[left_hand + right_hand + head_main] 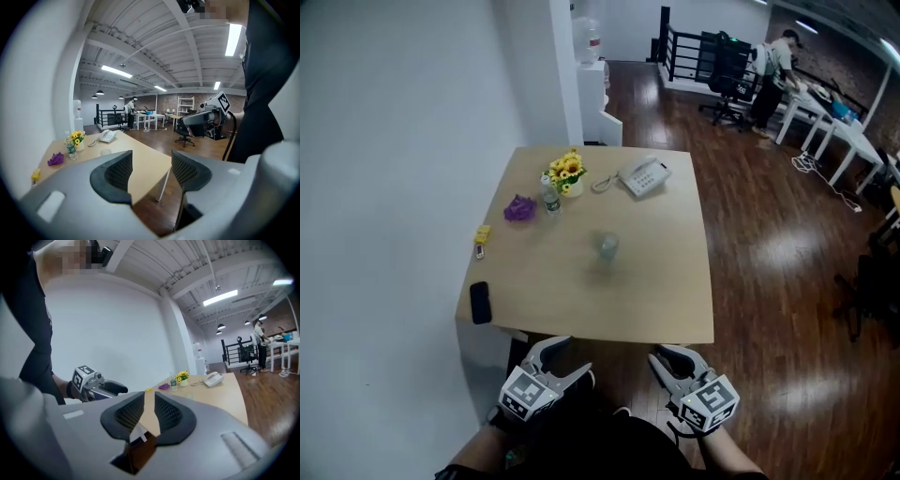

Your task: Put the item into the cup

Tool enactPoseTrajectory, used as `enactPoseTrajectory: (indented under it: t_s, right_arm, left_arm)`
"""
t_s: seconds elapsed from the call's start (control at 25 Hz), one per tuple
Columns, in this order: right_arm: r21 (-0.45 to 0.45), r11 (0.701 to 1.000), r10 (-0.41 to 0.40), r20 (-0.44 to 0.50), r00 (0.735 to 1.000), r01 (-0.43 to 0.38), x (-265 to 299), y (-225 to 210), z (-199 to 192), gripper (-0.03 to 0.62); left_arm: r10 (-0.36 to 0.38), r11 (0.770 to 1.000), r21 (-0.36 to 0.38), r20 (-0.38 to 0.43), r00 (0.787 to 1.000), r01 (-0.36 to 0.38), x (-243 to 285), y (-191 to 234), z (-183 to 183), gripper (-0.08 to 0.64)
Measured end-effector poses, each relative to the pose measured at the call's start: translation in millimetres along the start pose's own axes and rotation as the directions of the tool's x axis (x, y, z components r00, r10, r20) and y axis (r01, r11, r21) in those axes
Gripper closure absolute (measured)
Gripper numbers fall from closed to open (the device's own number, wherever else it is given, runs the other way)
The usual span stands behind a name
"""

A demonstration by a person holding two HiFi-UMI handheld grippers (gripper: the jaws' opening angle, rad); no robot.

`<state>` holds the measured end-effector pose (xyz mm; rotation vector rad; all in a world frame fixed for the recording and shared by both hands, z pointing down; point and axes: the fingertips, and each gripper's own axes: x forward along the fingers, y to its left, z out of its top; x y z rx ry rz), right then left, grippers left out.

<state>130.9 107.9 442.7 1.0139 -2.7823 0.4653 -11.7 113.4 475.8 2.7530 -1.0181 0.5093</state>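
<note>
A small clear cup (607,247) stands near the middle of the tan table (656,300); the left gripper view shows the cup (106,152) far off. A purple crumpled item (519,208) and a small yellow item (482,234) lie toward the table's left side. Both grippers hang below the table's near edge, apart from everything on it. My left gripper (572,358) is open with a wide empty gap (151,161). My right gripper (667,361) holds nothing; its jaws stand only narrowly apart (149,401).
At the table's far side stand a pot of yellow flowers (566,173), a small bottle (550,200) and a white telephone (643,176). A black object (480,302) lies at the near left edge. A white wall runs along the left. A person stands by desks far off.
</note>
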Motion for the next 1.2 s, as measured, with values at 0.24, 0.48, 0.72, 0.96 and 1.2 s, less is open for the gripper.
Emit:
enactPoseTrajectory:
  t_s: [0.24, 0.48, 0.72, 0.96, 1.2]
  right_arm:
    - [0.014, 1.0, 0.01, 0.022, 1.0, -0.01, -29, 21, -5, 0.583]
    - [-0.02, 1.0, 0.014, 0.043, 0.999, -0.013, -20, 43, 5, 0.583]
    - [-0.042, 0.999, 0.008, 0.058, 0.998, -0.005, -7, 61, 14, 0.583]
    - [-0.05, 0.999, -0.004, 0.049, 0.999, 0.006, 3, 70, 16, 0.583]
    - [-0.051, 0.999, 0.0, 0.036, 0.999, 0.002, 14, 83, 17, 0.583]
  left_arm:
    - [0.019, 1.0, 0.017, 0.03, 0.999, -0.02, -27, -33, 12, 0.304]
    - [0.026, 0.999, 0.019, 0.069, 0.997, -0.028, -49, -41, 9, 0.304]
    - [0.026, 1.0, 0.008, 0.085, 0.996, -0.027, -65, -25, 0, 0.304]
    - [0.013, 1.0, 0.016, 0.112, 0.994, -0.015, -71, -14, 4, 0.304]
    - [-0.002, 1.0, 0.013, 0.114, 0.993, 0.0, -81, -7, 3, 0.304]
